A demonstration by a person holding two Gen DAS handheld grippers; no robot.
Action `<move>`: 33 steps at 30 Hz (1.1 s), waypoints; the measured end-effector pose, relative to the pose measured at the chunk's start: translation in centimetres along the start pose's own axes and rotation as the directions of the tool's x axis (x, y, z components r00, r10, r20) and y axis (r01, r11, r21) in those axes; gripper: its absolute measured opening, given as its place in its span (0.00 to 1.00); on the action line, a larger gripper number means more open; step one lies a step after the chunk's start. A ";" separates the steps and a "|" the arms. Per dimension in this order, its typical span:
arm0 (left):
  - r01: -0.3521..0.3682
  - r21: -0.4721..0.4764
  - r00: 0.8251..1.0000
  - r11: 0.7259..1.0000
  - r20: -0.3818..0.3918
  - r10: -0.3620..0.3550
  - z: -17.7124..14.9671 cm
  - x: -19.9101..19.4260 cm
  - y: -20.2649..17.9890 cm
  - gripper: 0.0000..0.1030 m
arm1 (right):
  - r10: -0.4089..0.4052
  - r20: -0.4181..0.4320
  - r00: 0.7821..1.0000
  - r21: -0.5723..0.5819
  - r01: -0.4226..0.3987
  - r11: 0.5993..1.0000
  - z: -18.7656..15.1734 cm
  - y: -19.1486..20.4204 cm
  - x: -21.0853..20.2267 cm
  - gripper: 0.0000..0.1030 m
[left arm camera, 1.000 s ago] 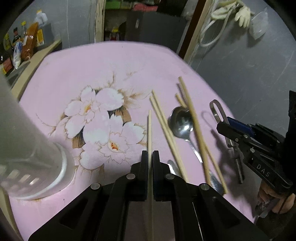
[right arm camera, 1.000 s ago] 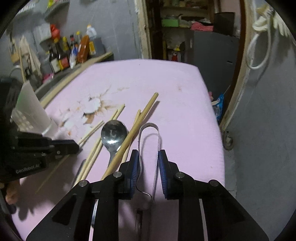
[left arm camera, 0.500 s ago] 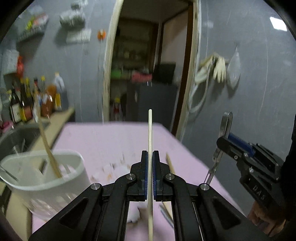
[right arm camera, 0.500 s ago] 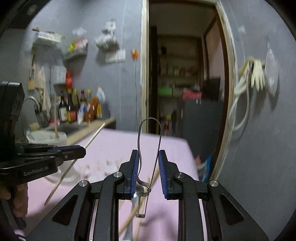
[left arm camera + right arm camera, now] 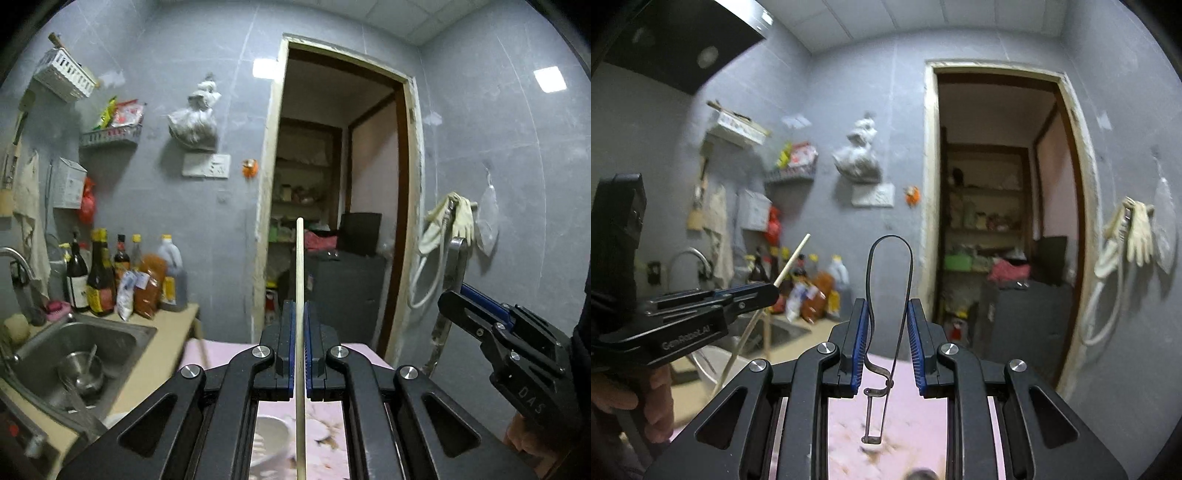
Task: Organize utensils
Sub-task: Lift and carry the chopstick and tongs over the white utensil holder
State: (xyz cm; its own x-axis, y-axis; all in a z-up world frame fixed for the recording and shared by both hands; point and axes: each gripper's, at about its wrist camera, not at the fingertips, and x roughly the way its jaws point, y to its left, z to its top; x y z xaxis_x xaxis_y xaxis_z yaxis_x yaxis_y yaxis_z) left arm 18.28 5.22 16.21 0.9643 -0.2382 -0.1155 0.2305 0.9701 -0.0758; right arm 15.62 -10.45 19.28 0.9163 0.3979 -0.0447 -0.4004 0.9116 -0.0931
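Note:
My left gripper (image 5: 300, 306) is shut on a wooden chopstick (image 5: 299, 266) that stands upright, its tip pointing up. It also shows in the right wrist view (image 5: 792, 260), held by the left gripper (image 5: 768, 291). My right gripper (image 5: 888, 306) is shut on metal tongs (image 5: 889, 266), looped end up and legs hanging down. The right gripper (image 5: 452, 295) shows at the right of the left wrist view, with the tongs (image 5: 453, 266) sticking up. A white utensil holder (image 5: 271, 439) sits below on the pink flowered tablecloth (image 5: 332, 424).
A steel sink (image 5: 74, 354) with a pot lies at the left, a tap (image 5: 18, 266) above it. Bottles (image 5: 110, 280) stand on the wooden counter. An open doorway (image 5: 340, 221) is ahead. Gloves (image 5: 454, 225) hang on the right wall.
Both grippers have risen off the table and tilted up, carrying the chopstick and the tongs. The view went from the tabletop to the wall and doorway. The utensil holder now sits below the left gripper.

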 end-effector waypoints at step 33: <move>-0.302 -0.132 0.942 0.944 0.110 0.317 -5.7 0.4 11.9 0.02 | 0.240 -0.186 0.953 0.116 -0.221 0.968 -6.0 6.6 11.4 0.18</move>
State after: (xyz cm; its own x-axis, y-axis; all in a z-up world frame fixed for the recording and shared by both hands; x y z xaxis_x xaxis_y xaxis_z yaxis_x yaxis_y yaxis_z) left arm 20.69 16.43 9.60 0.9958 0.0879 -0.0243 -0.0907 0.9818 -0.1670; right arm 23.39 -0.55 12.20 0.7764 0.5786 -0.2497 -0.5900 0.8067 0.0349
